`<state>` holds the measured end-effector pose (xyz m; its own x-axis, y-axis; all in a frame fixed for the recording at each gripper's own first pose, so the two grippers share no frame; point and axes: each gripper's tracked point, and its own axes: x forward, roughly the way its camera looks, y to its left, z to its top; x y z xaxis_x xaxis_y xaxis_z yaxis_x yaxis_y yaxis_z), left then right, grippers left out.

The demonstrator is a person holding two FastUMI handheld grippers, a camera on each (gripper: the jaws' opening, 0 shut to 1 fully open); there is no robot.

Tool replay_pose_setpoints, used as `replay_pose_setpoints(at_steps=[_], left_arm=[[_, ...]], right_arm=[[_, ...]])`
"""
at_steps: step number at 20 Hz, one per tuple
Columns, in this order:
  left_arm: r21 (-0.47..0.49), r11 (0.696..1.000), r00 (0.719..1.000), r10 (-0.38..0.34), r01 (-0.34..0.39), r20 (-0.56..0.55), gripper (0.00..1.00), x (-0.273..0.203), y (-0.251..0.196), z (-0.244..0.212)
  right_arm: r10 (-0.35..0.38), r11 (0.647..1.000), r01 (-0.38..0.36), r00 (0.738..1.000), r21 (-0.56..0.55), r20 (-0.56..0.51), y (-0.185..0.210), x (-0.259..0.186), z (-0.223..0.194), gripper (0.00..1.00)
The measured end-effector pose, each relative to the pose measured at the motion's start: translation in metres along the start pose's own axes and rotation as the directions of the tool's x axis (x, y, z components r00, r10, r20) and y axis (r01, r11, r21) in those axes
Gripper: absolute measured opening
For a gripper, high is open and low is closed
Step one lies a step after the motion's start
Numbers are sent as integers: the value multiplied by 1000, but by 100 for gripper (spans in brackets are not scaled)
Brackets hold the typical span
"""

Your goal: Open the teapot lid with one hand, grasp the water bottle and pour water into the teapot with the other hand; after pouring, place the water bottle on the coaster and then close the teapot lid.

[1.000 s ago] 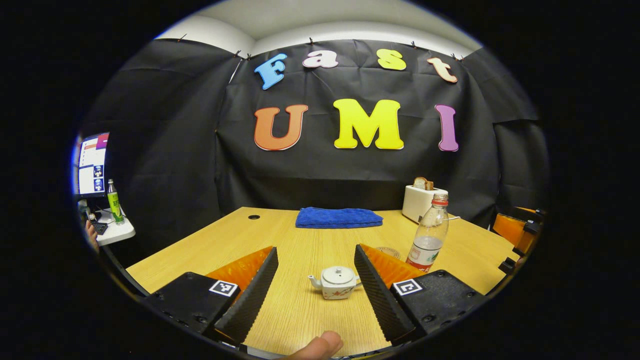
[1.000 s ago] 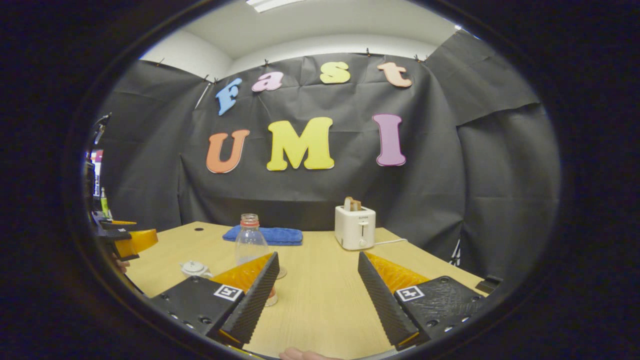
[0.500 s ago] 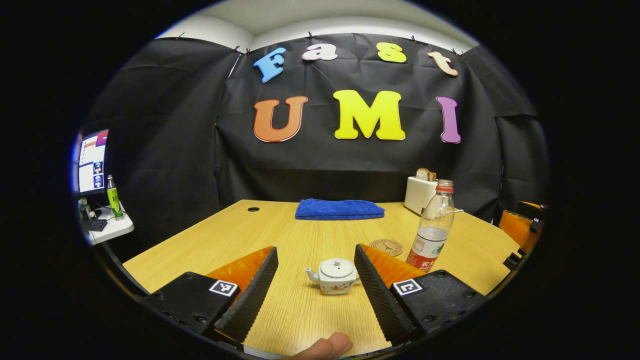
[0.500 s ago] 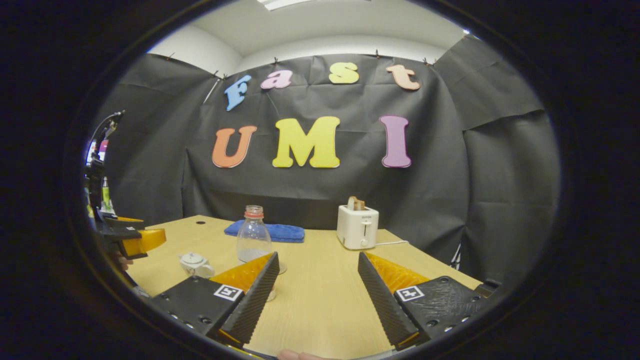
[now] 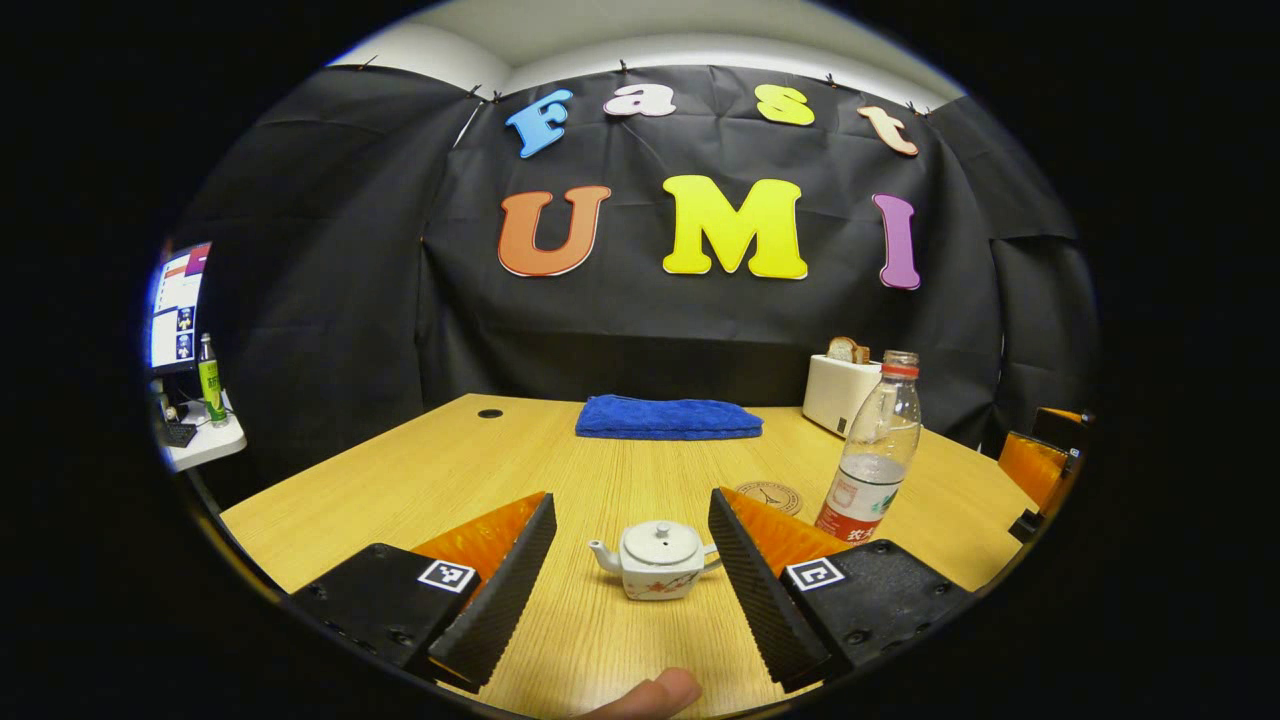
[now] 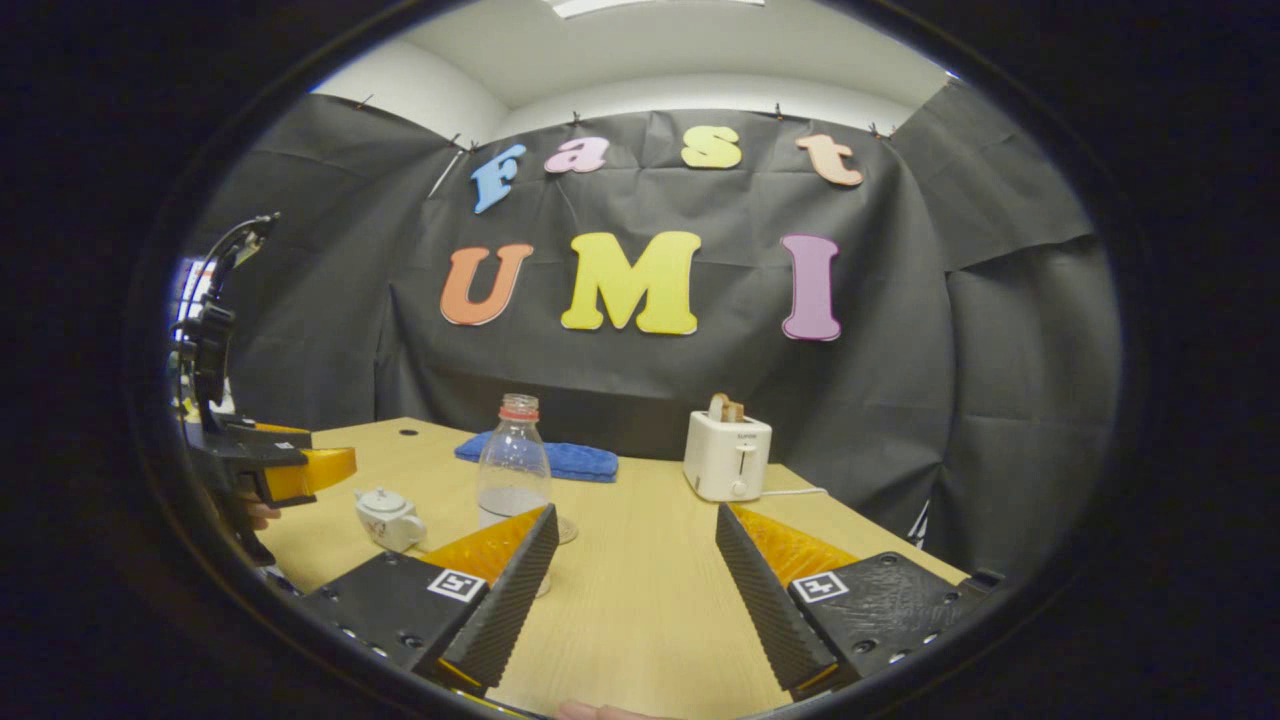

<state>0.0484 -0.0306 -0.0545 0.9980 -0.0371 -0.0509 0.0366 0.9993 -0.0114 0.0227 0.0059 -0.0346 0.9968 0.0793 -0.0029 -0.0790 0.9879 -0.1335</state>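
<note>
Counter [image 5: 420, 470] of pale wood carries everything I work with, largest first: a folded blue towel [image 5: 668, 418] at the far edge, a white toaster [image 6: 727, 457] to its right, the water bottle [image 5: 872, 448] standing upright and uncapped, the teapot [image 5: 656, 559] with its lid [image 5: 660, 542] seated, and a round coaster [image 5: 769, 496] lying between teapot and bottle. My left tool [image 5: 632, 560] has its jaws spread wide with nothing between them but open air, the teapot framed in the gap farther ahead and untouched. My right tool [image 6: 636, 572] is likewise spread and empty, with the bottle ahead and to its left. I judge the step in hand to be the approach to the lid; to do it well I should come down from above, centre the knob between the jaws, and lift straight up so the pot does not shift. The knob is small and hard to resolve from here, the bottle's base is cut off by a finger [image 6: 505, 590] of my right tool, and the bottle's label is too fine to make out.
</note>
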Motion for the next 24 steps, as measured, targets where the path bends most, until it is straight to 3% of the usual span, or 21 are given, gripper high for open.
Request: replay_pose_setpoints(at_steps=[7,12,15,18,19,21,24], left_arm=[[59,998,999,-28,30,-28,92,37,-16,-20],[37,998,998,-57,57,3,69,50,-19,-17],[62,994,995,-90,93,-48,51,61,-26,-34],[102,992,997,-69,72,-33,39,62,-22,-32],[111,992,998,-55,58,-31,27,63,-19,-32],[110,993,999,-46,48,-26,13,71,-18,-34],[91,995,999,-44,47,-27,6,66,-17,-30]], right_arm=[[82,996,-81,996,34,-37,19,21,-30,95],[110,991,-105,992,81,-61,19,32,-47,97],[130,987,-121,989,106,-76,20,34,-56,97],[139,985,-129,987,116,-79,18,38,-58,97],[142,984,-132,987,116,-81,18,38,-59,97],[158,982,-146,983,121,-93,23,40,-63,97],[175,978,-159,978,134,-111,27,42,-67,97]])
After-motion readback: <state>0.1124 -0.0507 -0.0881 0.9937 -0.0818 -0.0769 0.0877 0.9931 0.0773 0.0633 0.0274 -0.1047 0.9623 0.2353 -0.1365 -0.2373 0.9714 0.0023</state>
